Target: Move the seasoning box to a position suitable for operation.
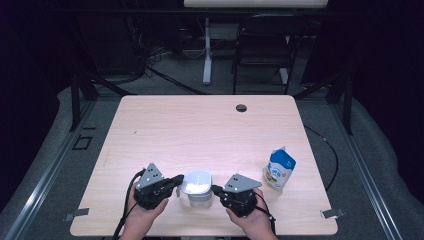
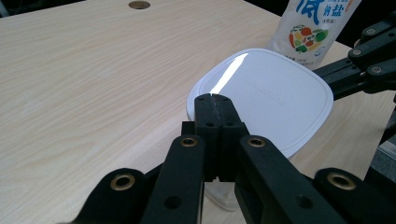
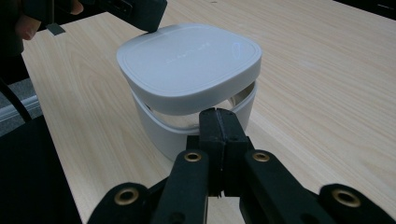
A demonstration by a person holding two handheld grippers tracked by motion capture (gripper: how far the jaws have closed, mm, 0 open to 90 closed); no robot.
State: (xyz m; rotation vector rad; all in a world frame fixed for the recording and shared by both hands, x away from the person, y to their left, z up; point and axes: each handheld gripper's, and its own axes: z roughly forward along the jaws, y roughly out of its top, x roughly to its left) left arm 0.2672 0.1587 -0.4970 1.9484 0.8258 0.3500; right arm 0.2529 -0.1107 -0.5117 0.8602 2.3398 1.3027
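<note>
Small white rounded-square plastic container w/ a white lid [image 1: 197, 188] sits on the light wood tabletop [image 1: 200, 130] near the front edge, approx 6 o'clock from tabletop centre. Left gripper [image 1: 176, 184] at the container's 9 o'clock, right gripper [image 1: 216, 189] at its 3 o'clock. Blue-and-white salt pouch [image 1: 279, 170] stands apart, at about 2 o'clock from the container.

Fingers: both pairs clenched on themselves, no gap between them in either gripper view; neither pair grasps anything. Left fingers [image 2: 215, 122] tip-on at the lid's edge, touching or just beside it. Right fingers [image 3: 219, 133] sit just below the lid rim, by the gap betw. lid and body; can't tell if they touch.

Orientation: container upright, opening side up, lid face pointing straight up w/ a slight tilt. Lid looks raised on the right gripper's side, a dark gap showing there. Footprint nearly square, so no real long axis in plan; main axis is vertical.

Risks, as I judge them:
- Closed tips pushing from both sides could skid the light container across the smooth tabletop instead of working the lid.
- Prying under one rim only may pop the lid off suddenly, or tip the whole body over.
- Uneven push, one side harder, would spin the container out from betw. the tips.
- Lid could flip toward the near edge & drop off the tabletop.
</note>
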